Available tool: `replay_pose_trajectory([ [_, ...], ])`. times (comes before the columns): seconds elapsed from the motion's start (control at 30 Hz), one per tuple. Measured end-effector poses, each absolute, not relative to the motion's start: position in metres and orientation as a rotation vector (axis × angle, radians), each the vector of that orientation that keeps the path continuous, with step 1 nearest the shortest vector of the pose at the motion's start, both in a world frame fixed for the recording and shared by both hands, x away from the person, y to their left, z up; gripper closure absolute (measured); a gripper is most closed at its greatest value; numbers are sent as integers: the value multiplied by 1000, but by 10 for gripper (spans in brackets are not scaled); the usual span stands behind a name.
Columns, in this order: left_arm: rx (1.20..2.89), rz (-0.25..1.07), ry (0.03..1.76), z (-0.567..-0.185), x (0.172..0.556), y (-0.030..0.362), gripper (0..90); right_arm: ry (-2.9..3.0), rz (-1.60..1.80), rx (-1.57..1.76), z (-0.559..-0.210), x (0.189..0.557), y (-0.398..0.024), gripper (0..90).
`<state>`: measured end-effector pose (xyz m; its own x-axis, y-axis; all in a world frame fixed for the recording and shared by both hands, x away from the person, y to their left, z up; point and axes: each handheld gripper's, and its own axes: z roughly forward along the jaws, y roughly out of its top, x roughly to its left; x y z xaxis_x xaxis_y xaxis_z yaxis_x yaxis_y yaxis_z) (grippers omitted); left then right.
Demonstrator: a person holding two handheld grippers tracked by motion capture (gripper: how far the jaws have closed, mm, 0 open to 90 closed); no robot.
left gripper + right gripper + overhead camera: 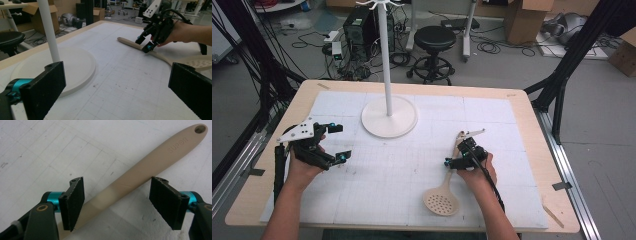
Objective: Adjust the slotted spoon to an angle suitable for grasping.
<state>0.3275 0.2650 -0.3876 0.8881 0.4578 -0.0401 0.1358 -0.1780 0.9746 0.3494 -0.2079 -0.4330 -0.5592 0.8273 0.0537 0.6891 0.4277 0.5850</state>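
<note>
**Right gripper straddles the skimmer handle**

On the white gridded mat (pixel 402 170), right of centre, I have the beige slotted skimmer (pixel 443 198) lying flat, its perforated bowl toward my edge of the table (pixel 302 95) and its handle running away from me. My right gripper (pixel 460 156) sits low over that handle, partly open, one pad on each side. In the right gripper view the handle (pixel 140 167) passes between the two pads; the left pad looks just beside or against it, the right pad stands clearly apart, so I see no grip on it. That view also gives me the hanging hole and the raised lettering at the handle's end. My right hand is behind the gripper, wrist angled in from the lower right, cable trailing along the forearm.

My left gripper (pixel 338 142) is well apart on the left side of the mat, wide open and empty. Its own view shows the white stand (pixel 53 62) with round base just beside its left pad.
</note>
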Motion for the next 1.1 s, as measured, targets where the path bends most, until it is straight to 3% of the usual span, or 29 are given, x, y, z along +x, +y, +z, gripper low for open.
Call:
replay_pose_trajectory([
  [0.23,1742,306,452,-387,328,266,17,2452,817,1329,-432,350,-207,300],
  [0.27,1736,306,454,-387,328,267,17,2491,856,1310,-431,350,-207,384],
  [0.33,1726,307,459,-387,328,268,17,2530,870,1263,-430,349,-203,445],
  [0.67,1725,309,455,-387,328,268,17,2658,840,1145,-424,351,-188,573],
  [1.1,1721,315,453,-385,327,270,17,2702,776,1028,-419,349,-177,653],
])
